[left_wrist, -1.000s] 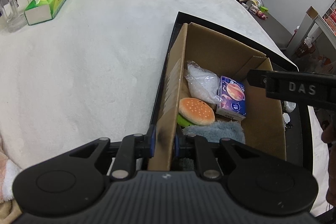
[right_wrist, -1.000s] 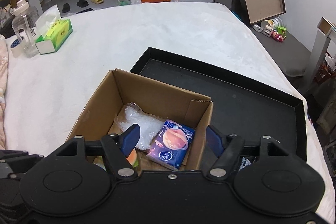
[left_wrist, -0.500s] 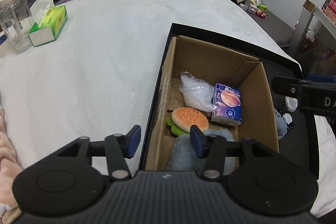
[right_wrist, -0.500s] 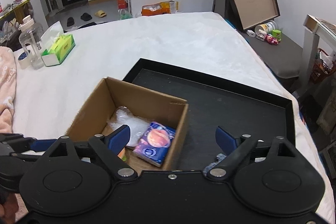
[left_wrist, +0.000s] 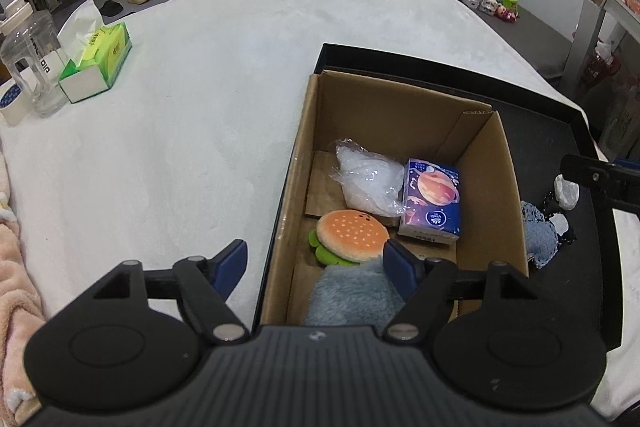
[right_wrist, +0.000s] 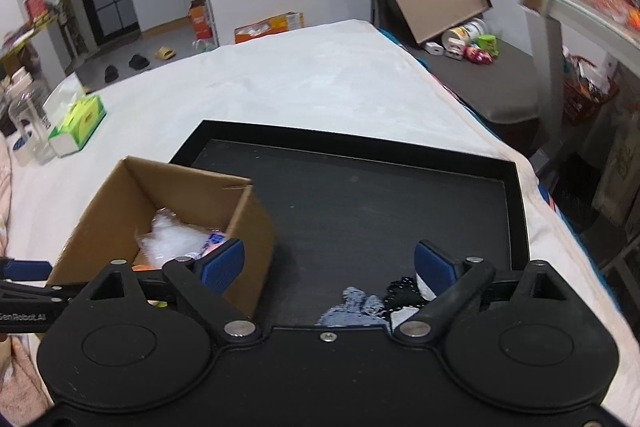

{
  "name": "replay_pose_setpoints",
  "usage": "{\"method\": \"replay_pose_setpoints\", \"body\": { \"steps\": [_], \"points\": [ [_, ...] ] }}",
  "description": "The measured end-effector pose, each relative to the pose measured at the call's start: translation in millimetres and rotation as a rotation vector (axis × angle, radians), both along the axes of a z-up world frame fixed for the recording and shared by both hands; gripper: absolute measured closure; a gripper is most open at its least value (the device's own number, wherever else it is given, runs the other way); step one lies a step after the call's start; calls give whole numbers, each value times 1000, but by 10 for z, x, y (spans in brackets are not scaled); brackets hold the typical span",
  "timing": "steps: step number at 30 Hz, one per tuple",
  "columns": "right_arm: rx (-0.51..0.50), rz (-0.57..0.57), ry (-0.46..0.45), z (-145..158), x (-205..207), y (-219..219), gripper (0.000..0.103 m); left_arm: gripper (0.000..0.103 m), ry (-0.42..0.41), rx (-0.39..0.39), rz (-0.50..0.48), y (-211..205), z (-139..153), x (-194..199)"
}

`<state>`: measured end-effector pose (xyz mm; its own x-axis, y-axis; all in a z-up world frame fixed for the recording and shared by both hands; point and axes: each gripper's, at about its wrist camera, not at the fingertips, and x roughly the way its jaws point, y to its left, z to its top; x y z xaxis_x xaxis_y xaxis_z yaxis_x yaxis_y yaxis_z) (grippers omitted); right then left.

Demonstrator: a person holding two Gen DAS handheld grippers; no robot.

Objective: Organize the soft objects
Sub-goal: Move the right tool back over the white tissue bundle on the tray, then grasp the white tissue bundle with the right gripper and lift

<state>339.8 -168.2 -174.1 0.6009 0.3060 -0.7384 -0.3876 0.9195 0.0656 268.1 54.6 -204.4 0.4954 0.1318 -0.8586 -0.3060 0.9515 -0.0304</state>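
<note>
both tools open, jaws just been widening, nothing between them: left tool [left_wrist: 314,265] straddling cardboard box [left_wrist: 400,115] wall, risking snagging it; right tool [right_wrist: 330,263] heading for cloths [right_wrist: 356,303] at frame bottom

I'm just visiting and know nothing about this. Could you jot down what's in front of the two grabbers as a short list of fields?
surface: white cloth
tray: black tray
box: cardboard box standing in the tray
in box: burger plush, clear plastic bag, blue tissue pack, grey-blue fluffy item
loose on tray: blue knit piece, black item
left gripper: jaws just opened, empty, straddling the box wall
right gripper: jaws just opened, empty
</note>
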Motion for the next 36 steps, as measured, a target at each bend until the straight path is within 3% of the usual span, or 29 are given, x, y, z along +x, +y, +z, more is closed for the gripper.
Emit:
{"method": "replay_pose_setpoints", "body": {
  "steps": [17, 24, 33, 36],
  "points": [
    [133, -65, 88, -512, 243, -474, 8, 28, 49, 110, 38, -266, 44, 292],
    [185, -122, 77, -610, 323, -671, 8, 28, 52, 148, 52, -359, 94, 406],
    [210, -201, 86, -757, 463, -905, 16, 28, 65, 184, 48, -462, 80, 464],
    [227, -231, 107, -819, 513, -960, 23, 28, 67, 184, 46, -466, 79, 469]
  ]
}}
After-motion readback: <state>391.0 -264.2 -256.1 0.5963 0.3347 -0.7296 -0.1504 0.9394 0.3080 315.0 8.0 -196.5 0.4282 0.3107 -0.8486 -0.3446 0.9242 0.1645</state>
